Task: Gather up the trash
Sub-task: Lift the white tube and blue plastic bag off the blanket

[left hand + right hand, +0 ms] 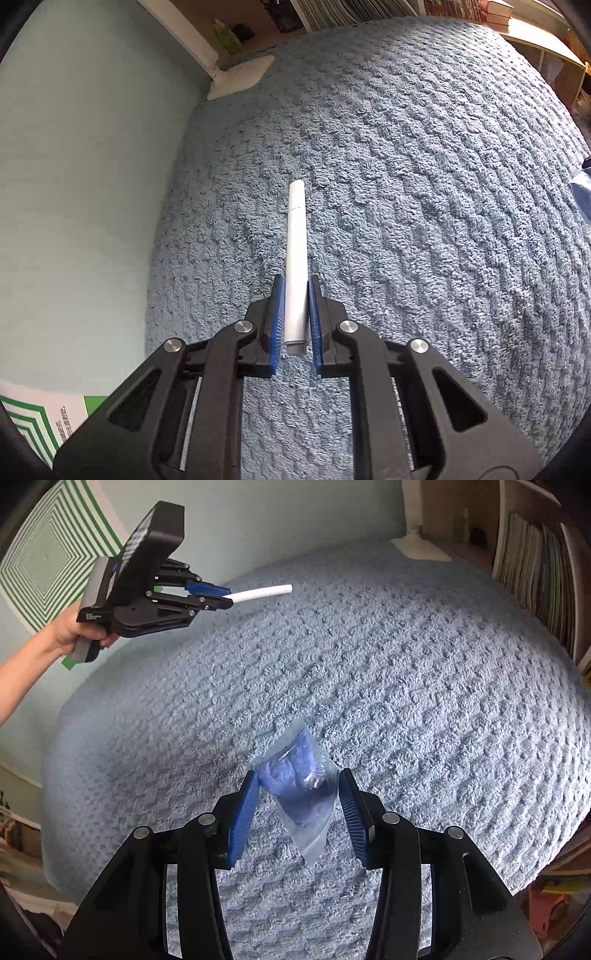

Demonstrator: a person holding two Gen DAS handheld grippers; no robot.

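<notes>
My left gripper [296, 288] is shut on a rolled white paper tube [296, 254] that sticks forward out of the jaws, above the blue shaggy rug [424, 184]. In the right wrist view the left gripper [225, 596] shows at the upper left, held in a hand, with the tube [258, 592] pointing right. My right gripper [298, 777] is open, its blue pads on either side of a clear plastic bag [301, 786] that lies on the rug [424, 701]; the pads stand apart from it.
A white lamp base [240, 75] stands at the rug's far edge by the pale wall. Shelves with books [539, 579] run along the right. A green-and-white striped board [48, 554] leans on the wall at left.
</notes>
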